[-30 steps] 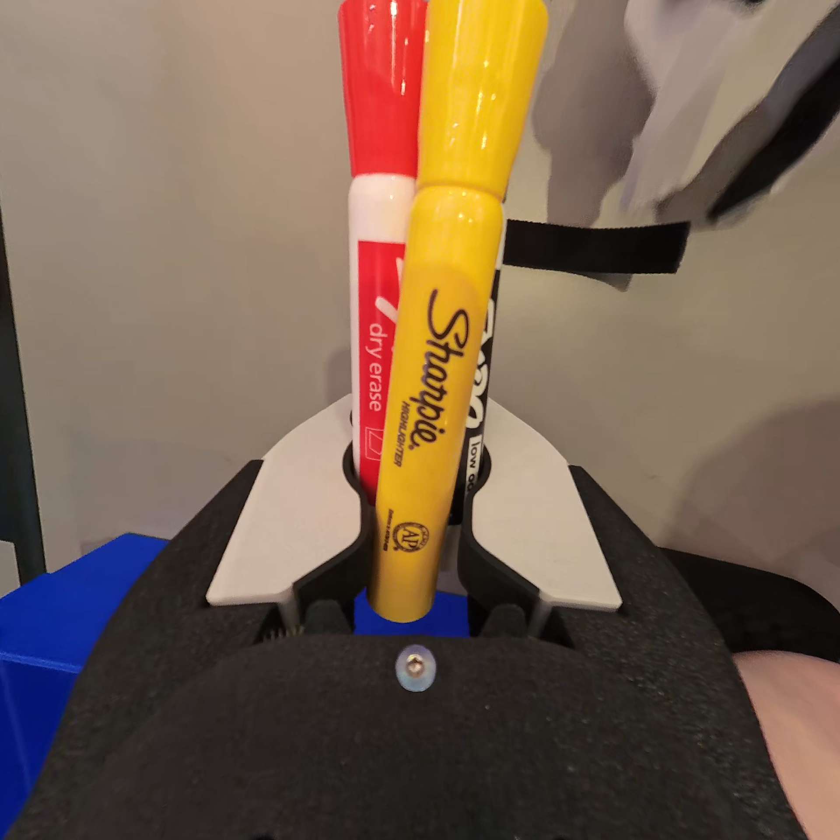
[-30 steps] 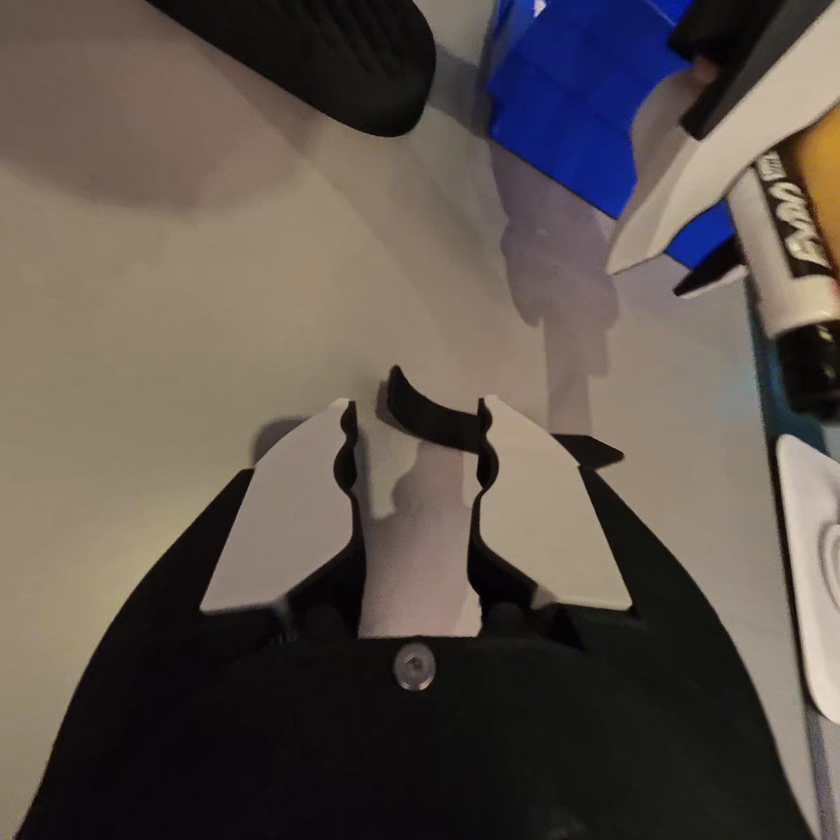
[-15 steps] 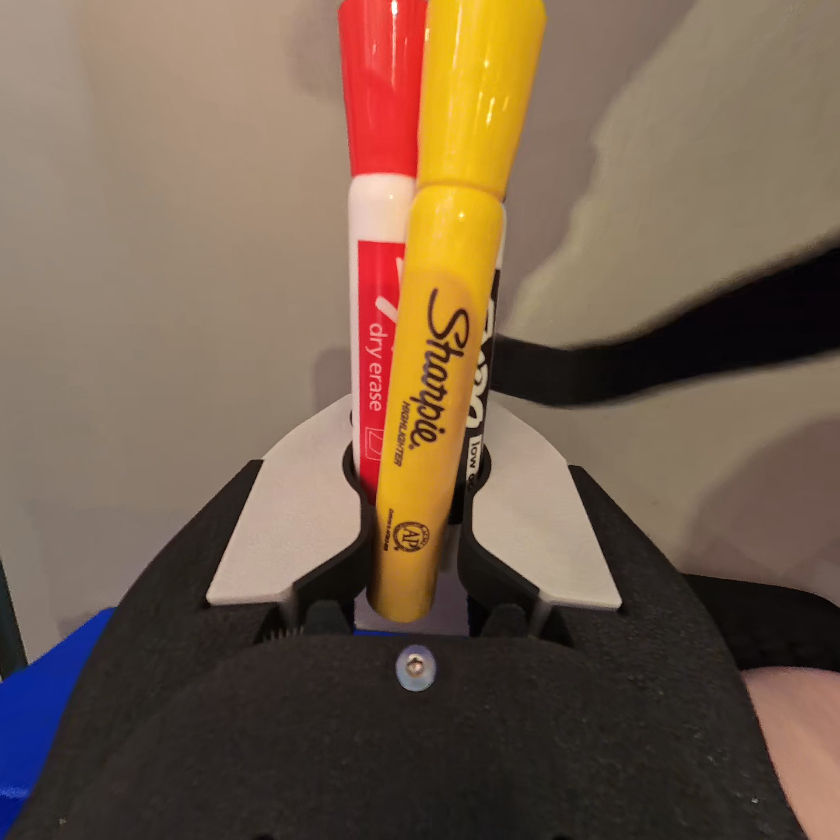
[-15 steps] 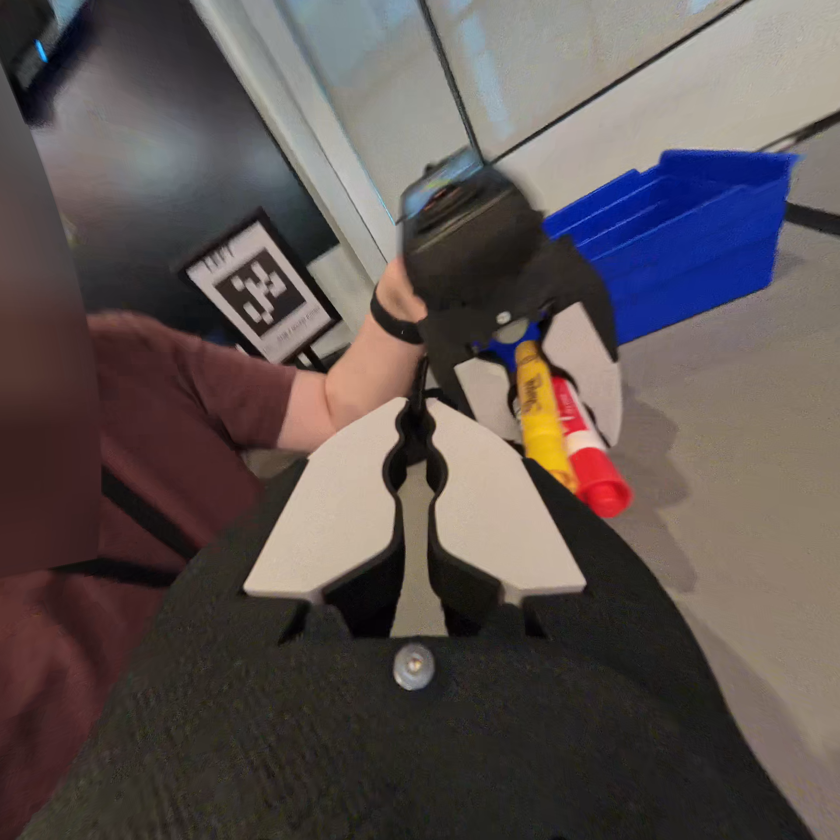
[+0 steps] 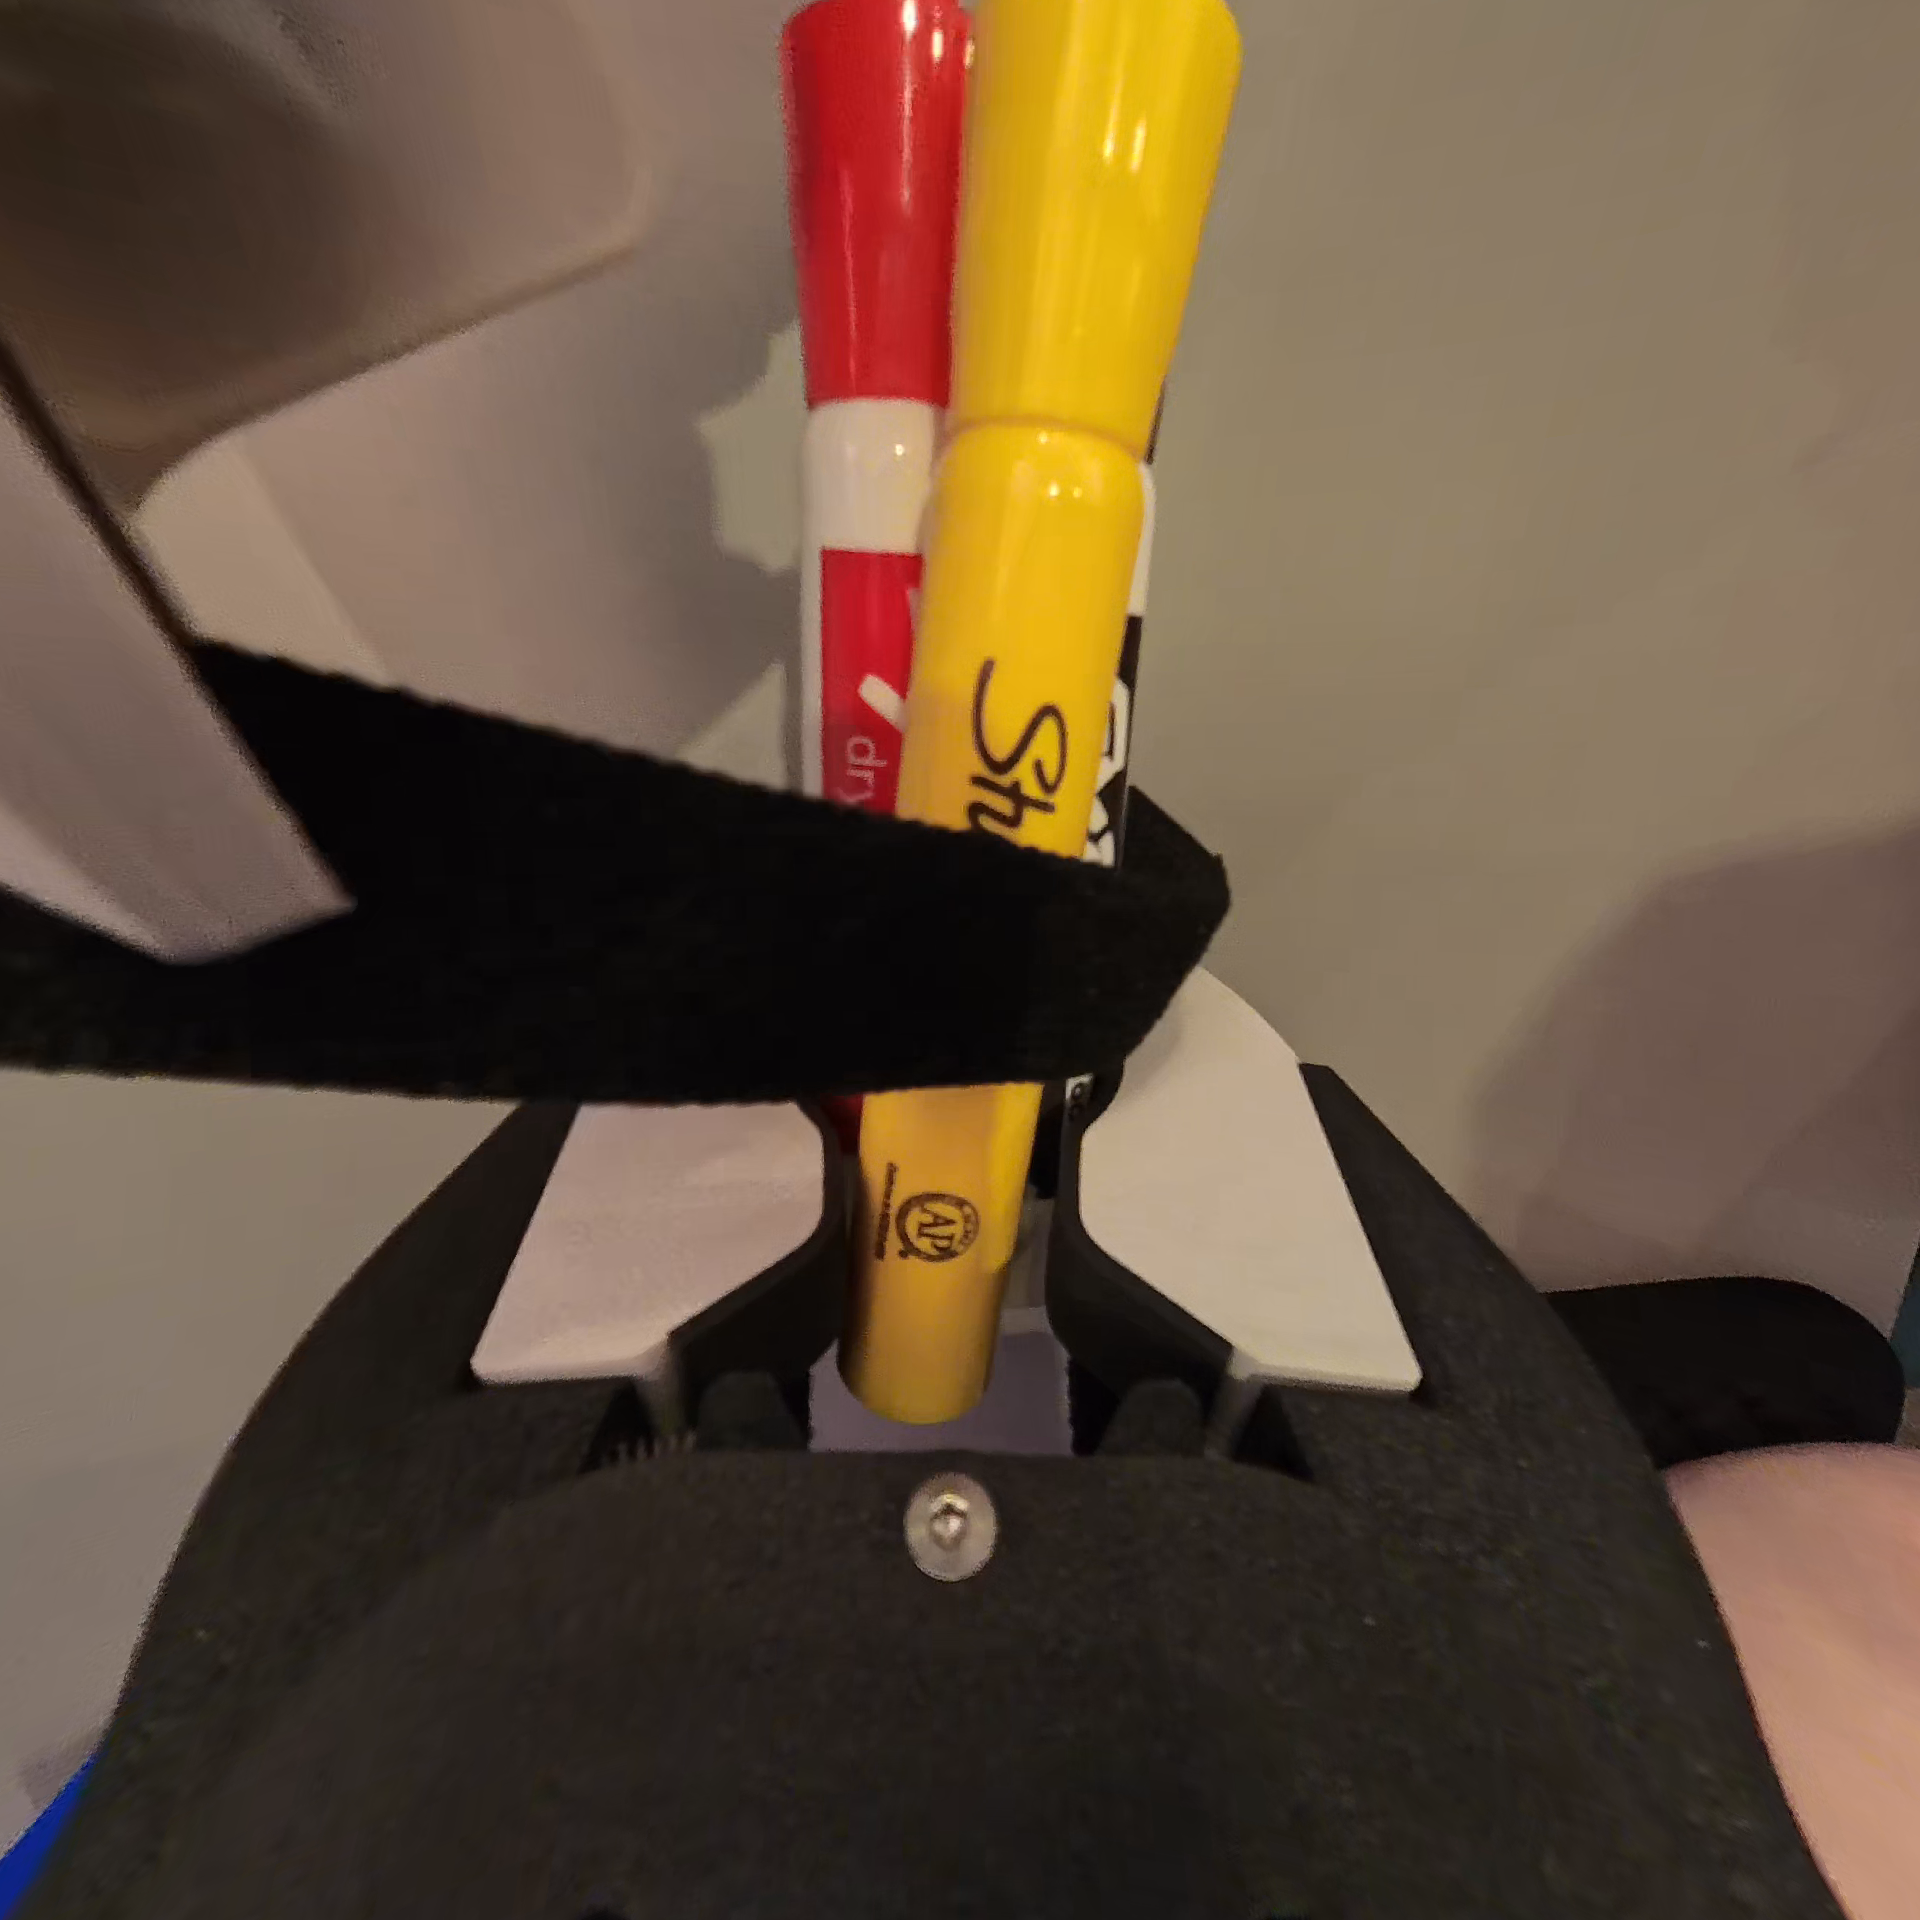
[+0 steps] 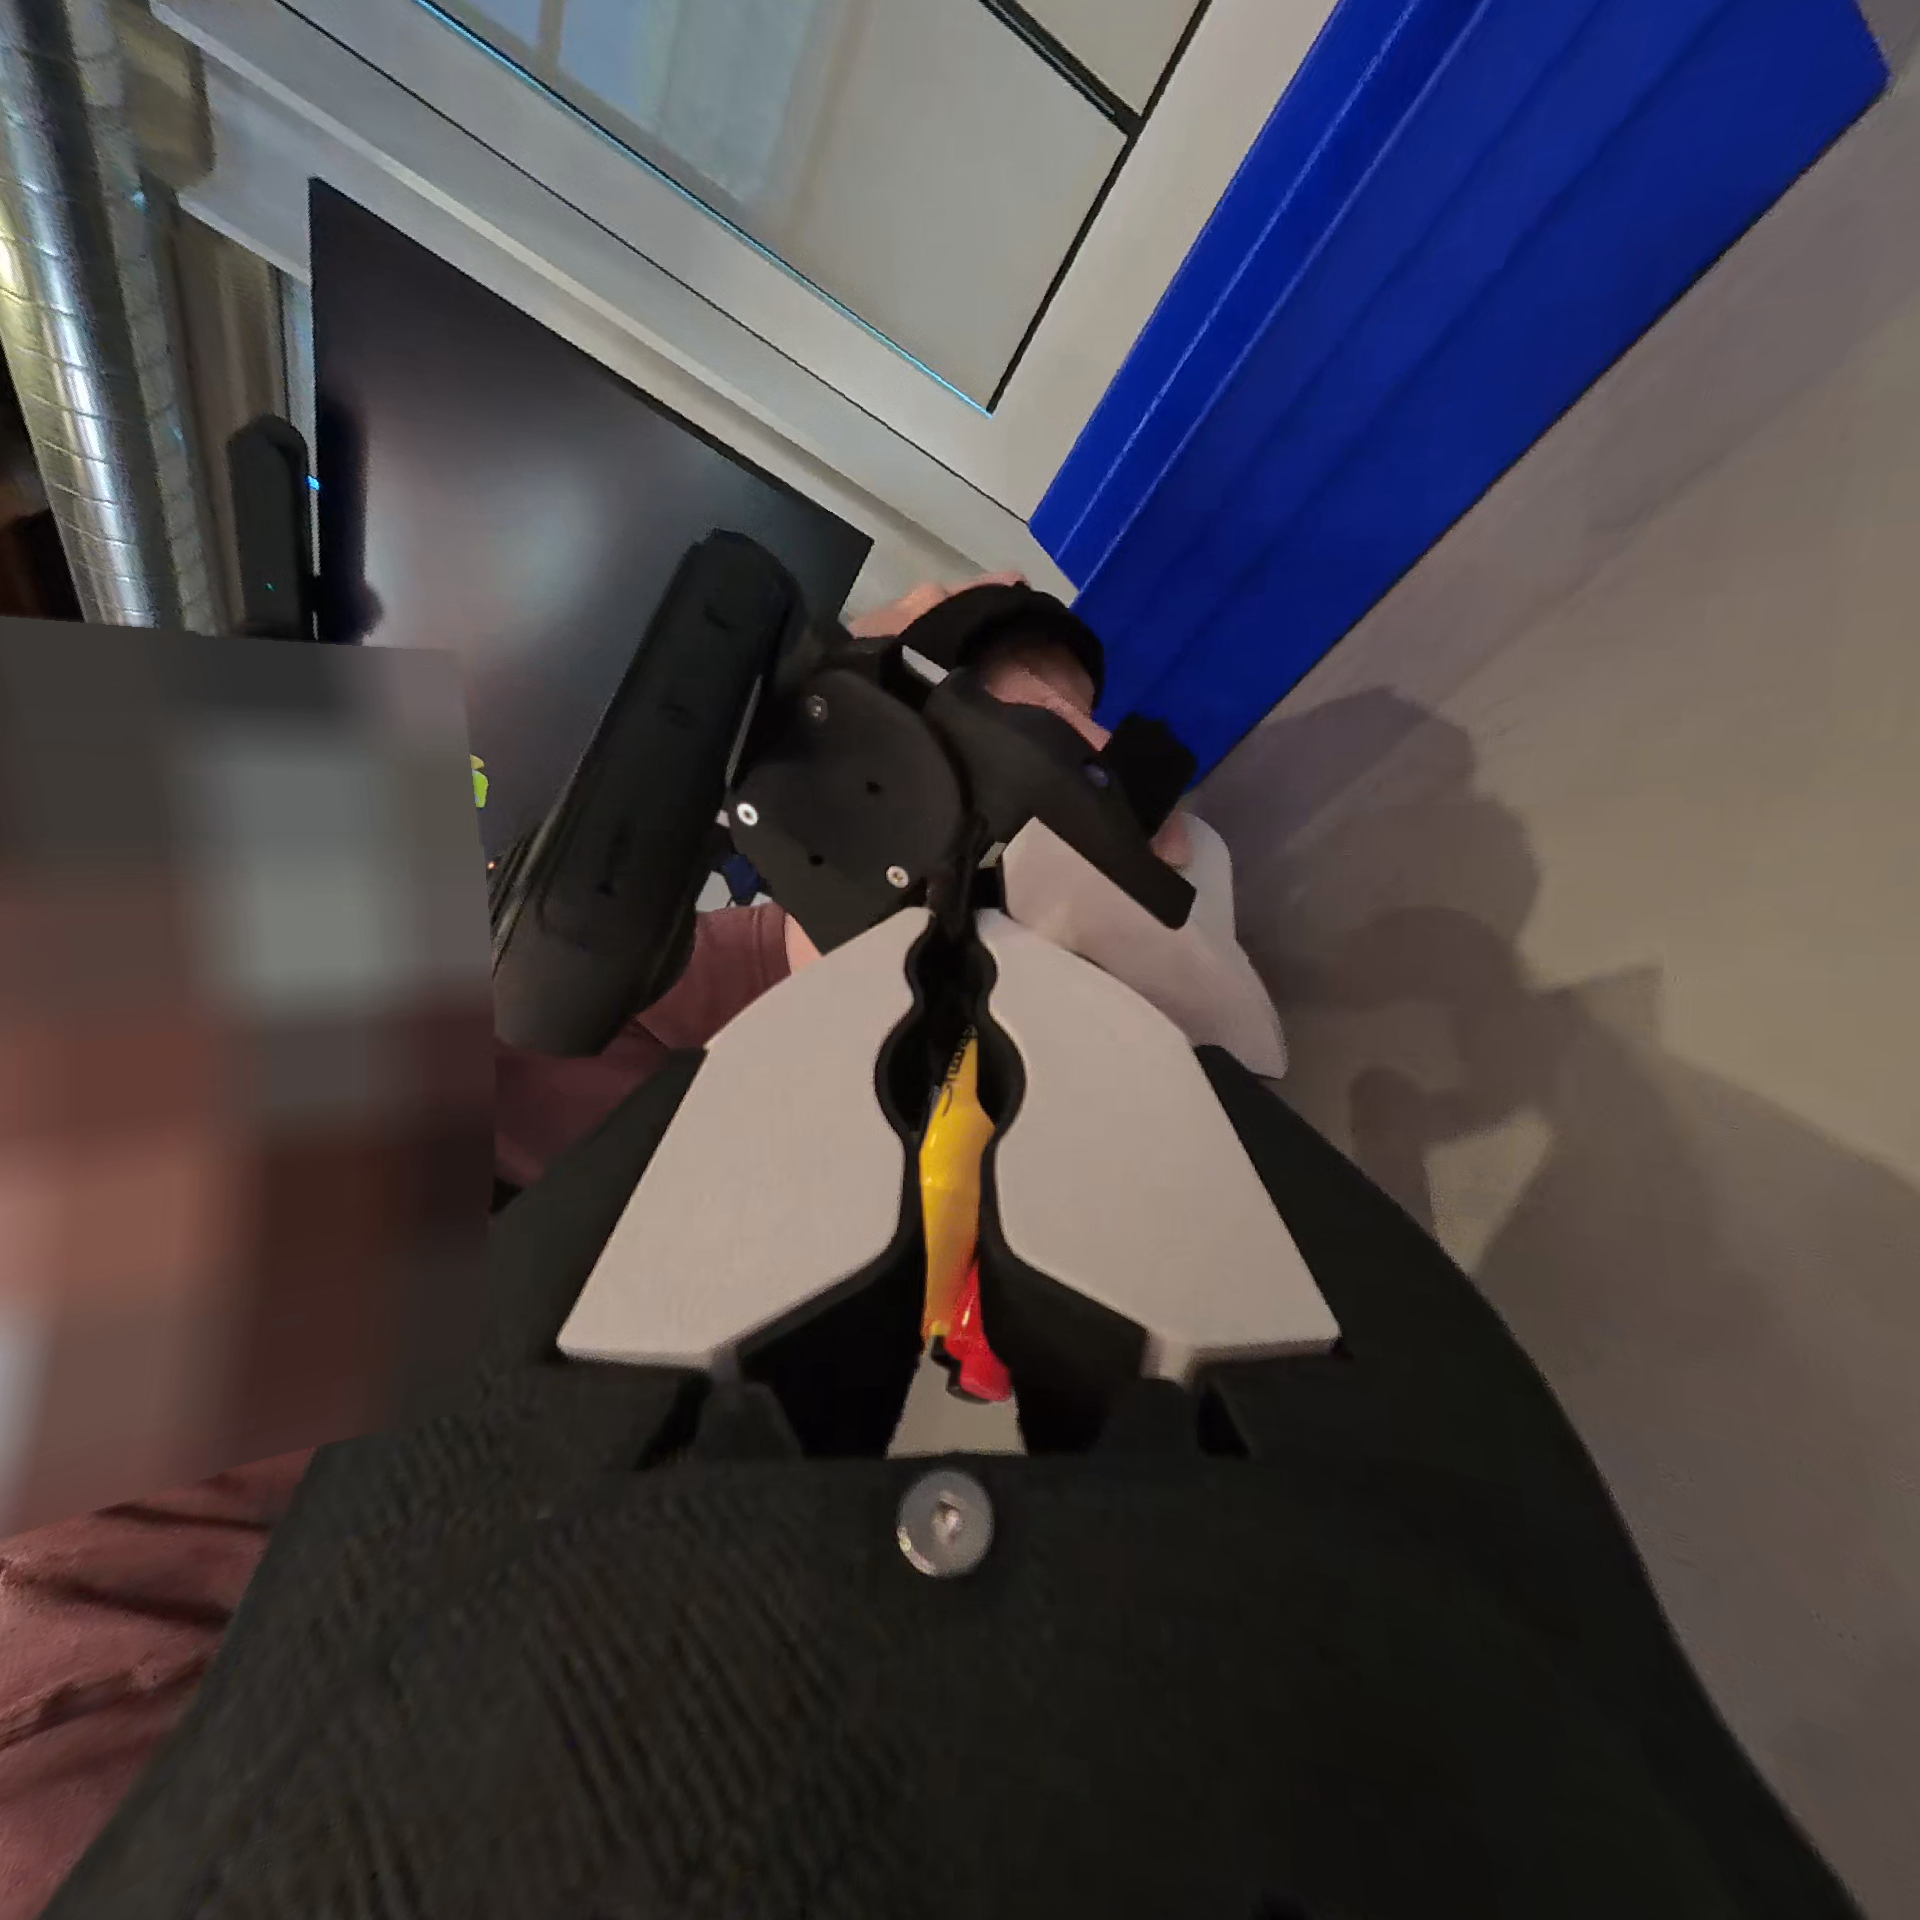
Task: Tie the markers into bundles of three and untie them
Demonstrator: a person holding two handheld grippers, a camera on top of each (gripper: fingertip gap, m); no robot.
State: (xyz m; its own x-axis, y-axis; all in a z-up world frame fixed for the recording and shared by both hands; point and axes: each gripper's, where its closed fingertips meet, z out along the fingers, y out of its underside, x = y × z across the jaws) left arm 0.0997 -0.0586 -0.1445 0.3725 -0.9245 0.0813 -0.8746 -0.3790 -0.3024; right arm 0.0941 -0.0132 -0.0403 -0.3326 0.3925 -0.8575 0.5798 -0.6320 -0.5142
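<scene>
My left gripper (image 5: 956,935) is shut on a bundle of three markers pointing away from the camera: a yellow highlighter (image 5: 1039,623) in front, a red marker (image 5: 873,260) on the left and a black marker (image 5: 1127,717) mostly hidden on the right. A black strap (image 5: 623,914) runs from behind the bundle's right side across its front to the left. There my right gripper's white finger (image 5: 125,810) holds it. In the right wrist view my right gripper (image 6: 951,935) is shut on the strap's thin edge (image 6: 948,904), close over the left gripper (image 6: 862,800). The yellow highlighter (image 6: 951,1174) and red marker (image 6: 977,1351) show through the gap.
A blue bin (image 6: 1403,364) stands on the grey table (image 6: 1662,935) behind the left gripper. The person's hand (image 6: 1039,675) and dark red sleeve (image 6: 717,977) are by the left gripper. A dark screen (image 6: 520,468) stands at the back left. Spacing between my two grippers at the tips: around 11 cm.
My right gripper picked the strap off the table, shut on it and carried it from the bundle's right across the front to the left. The left gripper kept holding the markers.
</scene>
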